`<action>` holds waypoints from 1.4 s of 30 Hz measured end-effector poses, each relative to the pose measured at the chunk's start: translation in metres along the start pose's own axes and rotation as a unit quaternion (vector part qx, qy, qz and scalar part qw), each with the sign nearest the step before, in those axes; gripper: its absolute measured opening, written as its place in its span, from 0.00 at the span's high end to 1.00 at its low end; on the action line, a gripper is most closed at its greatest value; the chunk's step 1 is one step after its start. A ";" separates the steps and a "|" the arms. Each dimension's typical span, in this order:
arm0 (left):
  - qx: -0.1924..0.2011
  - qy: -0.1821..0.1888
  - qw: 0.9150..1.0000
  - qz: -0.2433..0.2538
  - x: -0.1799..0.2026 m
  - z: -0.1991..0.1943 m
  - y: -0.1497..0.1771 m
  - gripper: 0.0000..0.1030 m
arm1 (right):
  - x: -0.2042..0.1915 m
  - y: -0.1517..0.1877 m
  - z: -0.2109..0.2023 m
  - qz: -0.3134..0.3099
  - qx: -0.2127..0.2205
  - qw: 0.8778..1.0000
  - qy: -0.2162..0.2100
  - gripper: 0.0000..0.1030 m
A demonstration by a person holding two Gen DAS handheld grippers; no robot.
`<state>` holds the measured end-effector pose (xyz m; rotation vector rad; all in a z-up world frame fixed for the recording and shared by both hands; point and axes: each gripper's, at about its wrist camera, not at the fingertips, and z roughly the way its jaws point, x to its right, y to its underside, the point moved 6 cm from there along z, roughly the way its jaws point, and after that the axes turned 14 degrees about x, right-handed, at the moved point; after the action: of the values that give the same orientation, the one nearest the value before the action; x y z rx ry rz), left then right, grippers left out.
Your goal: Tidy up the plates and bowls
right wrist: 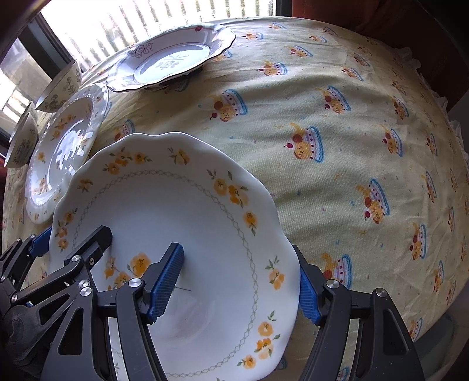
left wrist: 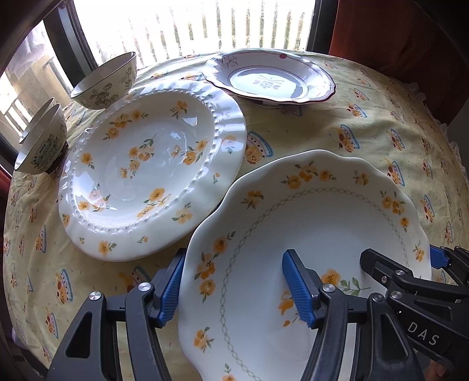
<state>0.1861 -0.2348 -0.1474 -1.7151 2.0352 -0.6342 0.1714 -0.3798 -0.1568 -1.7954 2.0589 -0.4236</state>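
Daylight from a window with white slats (left wrist: 205, 26) falls on a round surface covered by a yellow cloth (right wrist: 337, 123) printed with little cakes. Nearest the cameras is a white scalloped plate (left wrist: 307, 234) with orange flowers and a diamond-chain ring. Both tools straddle its rim, each with one blue-padded finger over the plate and the other outside the edge. The left tool (left wrist: 234, 293) stands at the plate's left side and the right tool (right wrist: 240, 287) at its right side. Their jaws are set wide, with visible gaps between pads and rim, so neither is clamped on it. Just behind and to the left lies a beaded white plate (left wrist: 152, 173) with orange blossoms, its rim slightly overlapped by the near plate. Farther back sits a dark-edged plate (left wrist: 268, 77) with a grey centre. Along the left edge stand a floral bowl (left wrist: 107, 82) and two nested bowls (left wrist: 41, 140).
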 end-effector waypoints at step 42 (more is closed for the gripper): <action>0.051 0.027 0.998 -0.026 -0.149 -0.071 -0.030 0.06 | -0.130 -0.036 -0.072 0.006 0.113 0.994 0.012 0.16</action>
<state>0.1935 -0.0861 -0.0698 -1.7139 1.9638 -0.7955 0.1846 -0.2573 -0.0654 -1.6498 1.9496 -0.6494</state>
